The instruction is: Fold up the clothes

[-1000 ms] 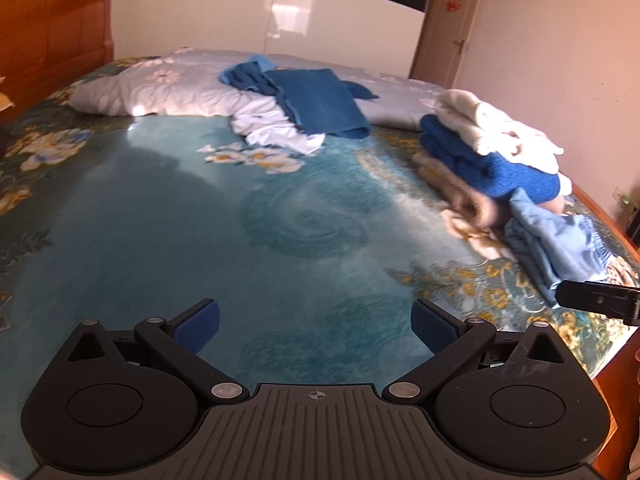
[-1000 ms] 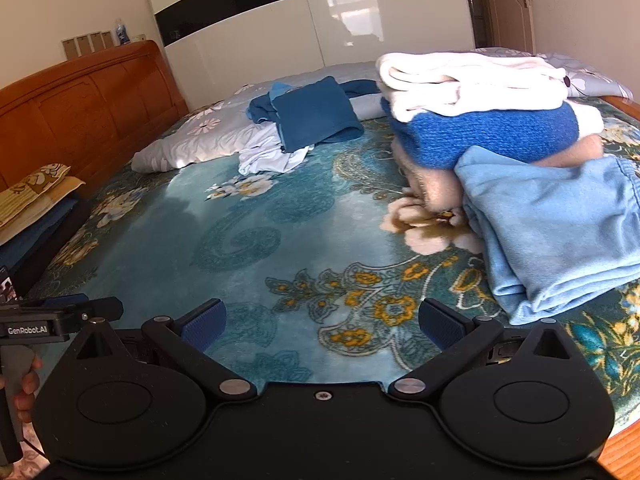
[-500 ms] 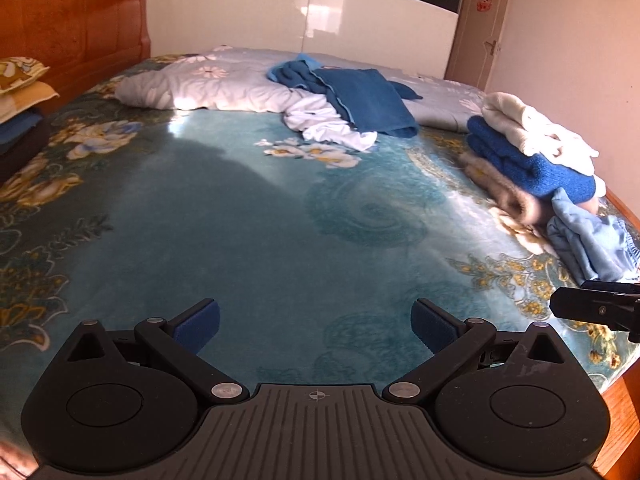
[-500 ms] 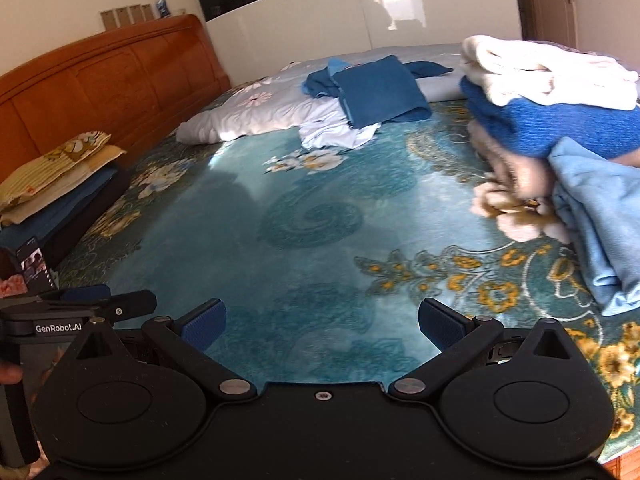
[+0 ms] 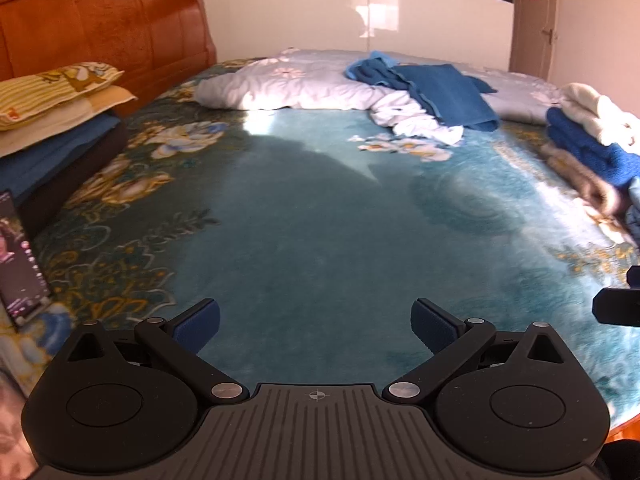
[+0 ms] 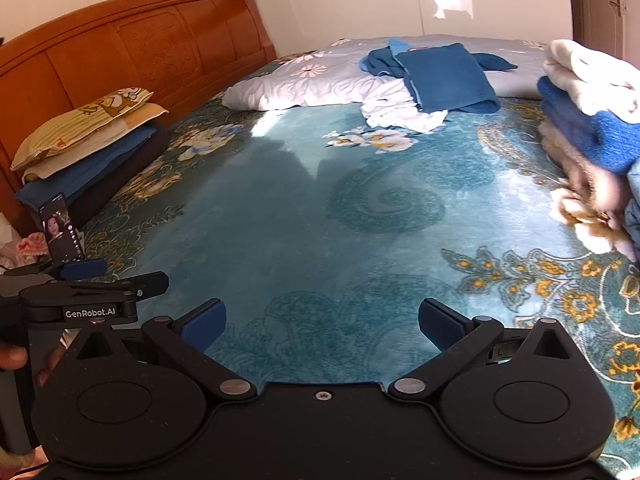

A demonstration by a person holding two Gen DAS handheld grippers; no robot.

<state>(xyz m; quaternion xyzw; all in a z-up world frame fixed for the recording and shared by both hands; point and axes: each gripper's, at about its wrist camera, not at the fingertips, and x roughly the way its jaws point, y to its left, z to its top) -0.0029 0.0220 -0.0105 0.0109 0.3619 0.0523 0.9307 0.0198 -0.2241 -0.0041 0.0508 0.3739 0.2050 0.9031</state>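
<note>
Both views have swung left toward the headboard (image 6: pixel 132 52); I hold left gripper (image 5: pixel 316 326) and right gripper (image 6: pixel 322 326) level above the bed (image 5: pixel 320 240), jaws apart, empty.

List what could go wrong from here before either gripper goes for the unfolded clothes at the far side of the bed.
1. The dark blue garment lies on the crumpled white one; a grab may lift both.
2. The folded stack sits at the right bed edge; a sweeping right gripper might topple it.
3. The phone stands propped at the left edge, near the left gripper; a swing could knock it over.
</note>
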